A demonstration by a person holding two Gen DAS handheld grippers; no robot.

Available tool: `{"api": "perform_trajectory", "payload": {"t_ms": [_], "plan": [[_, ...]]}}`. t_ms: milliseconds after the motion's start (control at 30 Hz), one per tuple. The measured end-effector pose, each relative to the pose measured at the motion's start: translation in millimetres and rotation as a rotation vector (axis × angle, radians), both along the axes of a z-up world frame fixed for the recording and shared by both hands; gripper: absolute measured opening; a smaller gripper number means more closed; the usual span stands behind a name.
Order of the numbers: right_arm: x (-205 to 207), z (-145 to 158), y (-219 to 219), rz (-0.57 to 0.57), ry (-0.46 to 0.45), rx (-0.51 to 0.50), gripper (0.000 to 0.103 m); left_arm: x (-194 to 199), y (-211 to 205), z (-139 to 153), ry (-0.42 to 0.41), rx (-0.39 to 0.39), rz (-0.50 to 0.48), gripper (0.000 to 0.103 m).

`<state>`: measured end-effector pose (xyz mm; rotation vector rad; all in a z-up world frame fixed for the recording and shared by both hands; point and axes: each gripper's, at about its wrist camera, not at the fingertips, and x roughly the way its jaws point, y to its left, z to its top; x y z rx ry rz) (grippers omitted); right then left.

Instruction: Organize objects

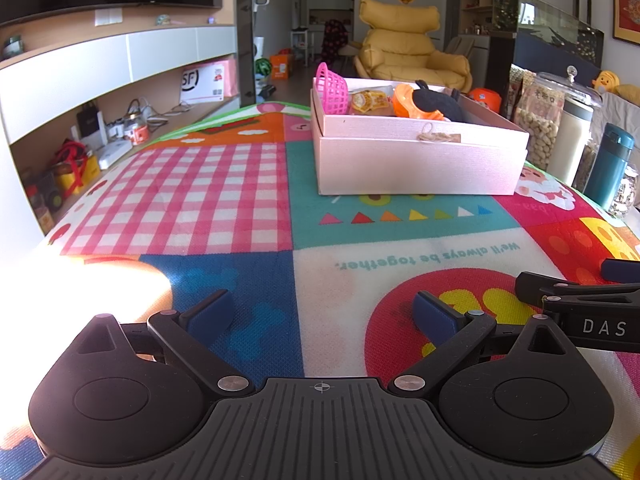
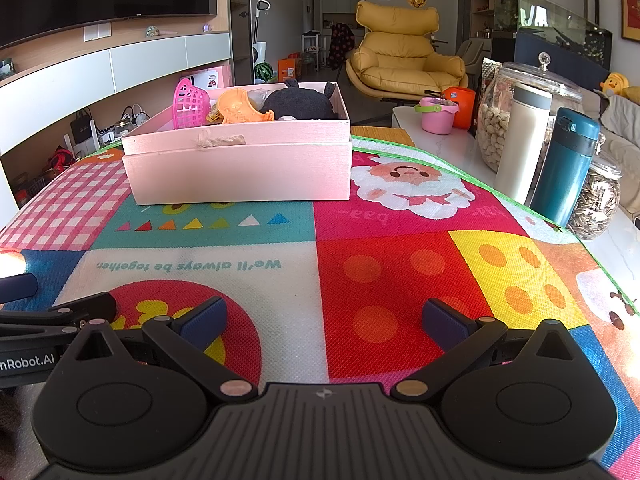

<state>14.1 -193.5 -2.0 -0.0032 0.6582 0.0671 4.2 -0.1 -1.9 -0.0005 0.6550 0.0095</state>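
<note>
Pink box (image 2: 240, 168): one, lid off, seated at far middle of patchwork mat (image 2: 400, 280). Holds one pink basket (image 2: 190, 104), one orange toy (image 2: 240, 110), one dark plush (image 2: 300, 104), yellow packets (image 1: 368, 102), count unclear; apparently gathered here already, sorting judged near done. Left gripper (image 1: 324, 316) and right gripper (image 2: 324, 318): one each, low over near mat, jaws spread wide, holding nothing. Beside mat, right: two flasks, white flask (image 2: 520, 140) and teal flask (image 2: 568, 168); two jars, nut jar (image 2: 492, 128) and seed jar (image 2: 600, 204).

We cannot see the pink box's (image 2: 240, 172) floor; the black plush (image 2: 300, 104) hides what lies under it, and the snack packets (image 1: 370, 102) are unreadable.
</note>
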Motion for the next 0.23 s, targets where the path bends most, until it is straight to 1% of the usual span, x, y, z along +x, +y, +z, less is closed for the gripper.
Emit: {"api": "perform_trajectory", "payload": {"t_ms": [233], "plan": [[0.1, 0.0, 0.0, 0.0, 0.0, 0.0, 0.103, 0.2, -0.1, 0.0, 0.0, 0.002, 0.0, 0.1]]}}
